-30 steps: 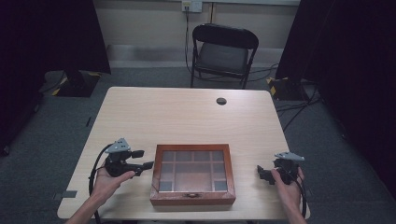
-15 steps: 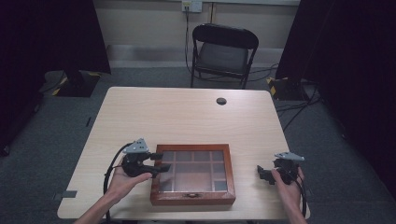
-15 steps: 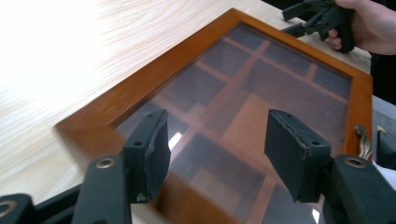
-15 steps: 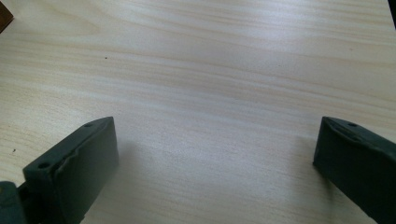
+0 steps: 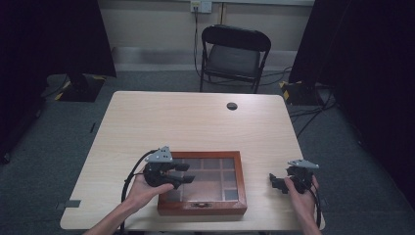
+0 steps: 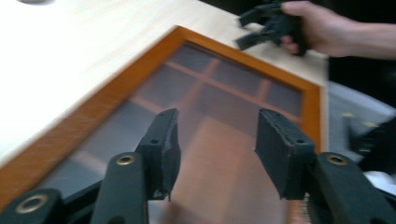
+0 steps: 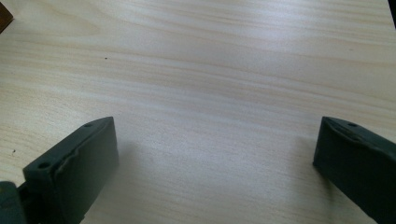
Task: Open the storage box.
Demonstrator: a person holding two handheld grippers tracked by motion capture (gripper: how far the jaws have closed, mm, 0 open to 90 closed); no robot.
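A shallow wooden box (image 5: 201,208) with a glass lid over several compartments lies near the table's front edge. My left gripper (image 5: 189,173) hovers over the left part of the lid, pointing right. In the left gripper view its jaws (image 6: 217,140) stand half apart above the glass, the orange-brown frame (image 6: 243,60) beyond them. The jaws have just been closing, with nothing between them. My right gripper (image 5: 272,182) rests on the table to the right of the box, pointing at it. Its jaws (image 7: 215,154) stand wide open over bare wood.
A light wooden table (image 5: 195,122) carries a small black round disc (image 5: 232,105) near its far edge. A black folding chair (image 5: 235,54) stands behind the table. Dark curtains hang at both sides, and cables lie on the grey floor.
The left hand has moved right, from beside the box to over the left part of its lid, and its jaws have narrowed. The right hand has kept still.
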